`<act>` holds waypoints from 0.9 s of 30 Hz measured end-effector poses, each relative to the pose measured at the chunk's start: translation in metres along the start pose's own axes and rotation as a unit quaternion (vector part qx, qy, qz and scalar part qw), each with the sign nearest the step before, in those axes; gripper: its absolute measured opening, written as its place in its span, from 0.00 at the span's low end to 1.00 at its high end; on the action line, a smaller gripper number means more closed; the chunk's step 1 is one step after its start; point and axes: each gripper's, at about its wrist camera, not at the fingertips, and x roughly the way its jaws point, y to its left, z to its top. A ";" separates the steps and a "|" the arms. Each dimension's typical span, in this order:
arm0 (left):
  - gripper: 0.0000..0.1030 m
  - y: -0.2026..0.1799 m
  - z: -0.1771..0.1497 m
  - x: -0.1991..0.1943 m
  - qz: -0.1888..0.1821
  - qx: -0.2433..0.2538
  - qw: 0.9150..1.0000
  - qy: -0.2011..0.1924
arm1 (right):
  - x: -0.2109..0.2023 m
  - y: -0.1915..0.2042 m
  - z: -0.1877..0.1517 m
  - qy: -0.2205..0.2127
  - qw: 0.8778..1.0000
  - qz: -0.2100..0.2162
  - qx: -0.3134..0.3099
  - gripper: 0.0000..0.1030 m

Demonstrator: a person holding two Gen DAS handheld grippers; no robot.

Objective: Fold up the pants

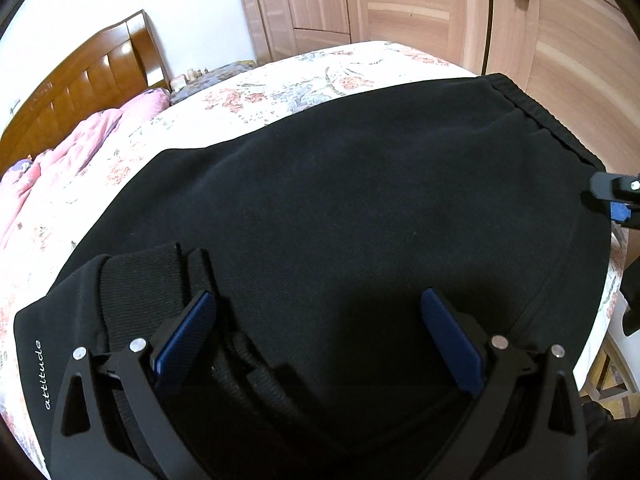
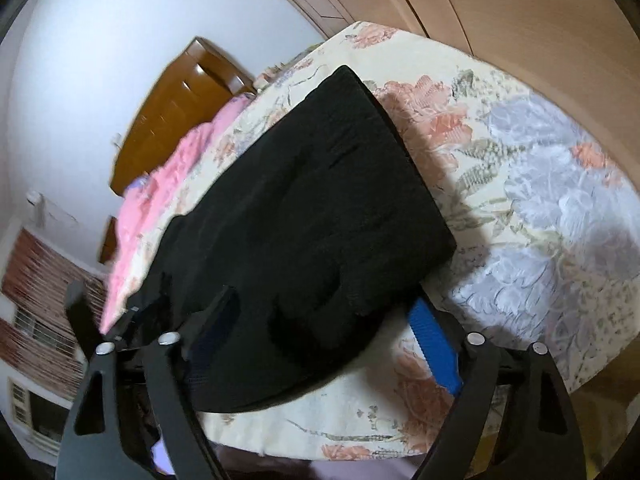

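Two grippers, one pair of black pants (image 1: 340, 208) lying flat on the floral bedspread (image 1: 304, 76), near the foot end, well away from the wooden headboard (image 1: 80, 80). The pants look already doubled, leg on leg. Their long axis runs from the waistband (image 1: 532, 108) on the wardrobe side to the ribbed cuffs (image 1: 148, 280) on the side where the pink quilt (image 1: 68, 148) lies.

Left gripper (image 1: 316, 344) hangs over the cuff end. Its blue pads (image 1: 184, 344) are spread wide w/ cloth under and between them, not pinched. One pad sits right at the cuff rib; the other is over plain fabric further toward the waistband.

Right gripper (image 2: 320, 344) is at the waistband-end corner nearest the bed edge. A lobe of cloth sits between its fingers; the blue pad (image 2: 432, 344) on the bedspread side is clear of the fabric w/ bedspread showing in the gap, so it's apart, not clamping. The other pad is mostly hidden by cloth; can't tell if it touches.

Judgement: next fold prob. goes end to end along the long axis, cuffs toward the waistband or the reverse. Left is nearer the cuffs, right nearer the waistband. Neither has a grip yet, so both need to close on an edge first. Risk: catching only the top layer.
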 end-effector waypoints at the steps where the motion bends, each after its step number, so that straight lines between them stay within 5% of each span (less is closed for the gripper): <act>1: 0.99 0.000 0.000 0.000 -0.001 0.001 1.000 0.001 | -0.002 -0.002 -0.003 -0.012 1.000 -0.007 0.002 0.57; 5: 0.98 0.003 0.011 -0.009 -0.013 -0.002 1.000 0.016 | -0.020 -0.008 -0.012 -0.077 0.997 0.030 0.010 0.35; 10: 0.98 0.003 0.061 -0.044 -0.037 0.013 0.999 -0.020 | -0.037 0.061 -0.029 -0.163 0.974 -0.041 -0.152 0.31; 13: 0.98 -0.007 0.110 -0.060 -0.096 0.015 0.995 -0.031 | -0.033 0.088 -0.041 -0.182 0.955 -0.081 -0.219 0.31; 18: 0.98 -0.093 0.186 -0.050 -0.170 0.116 0.977 0.048 | -0.026 0.093 -0.048 -0.193 0.944 -0.111 -0.243 0.31; 24: 0.98 -0.198 0.196 0.005 -0.113 0.237 0.954 0.144 | -0.022 0.100 -0.053 -0.201 0.934 -0.130 -0.264 0.31; 27: 0.98 -0.219 0.185 0.043 -0.040 0.294 0.935 0.196 | -0.020 0.103 -0.055 -0.206 0.929 -0.135 -0.275 0.31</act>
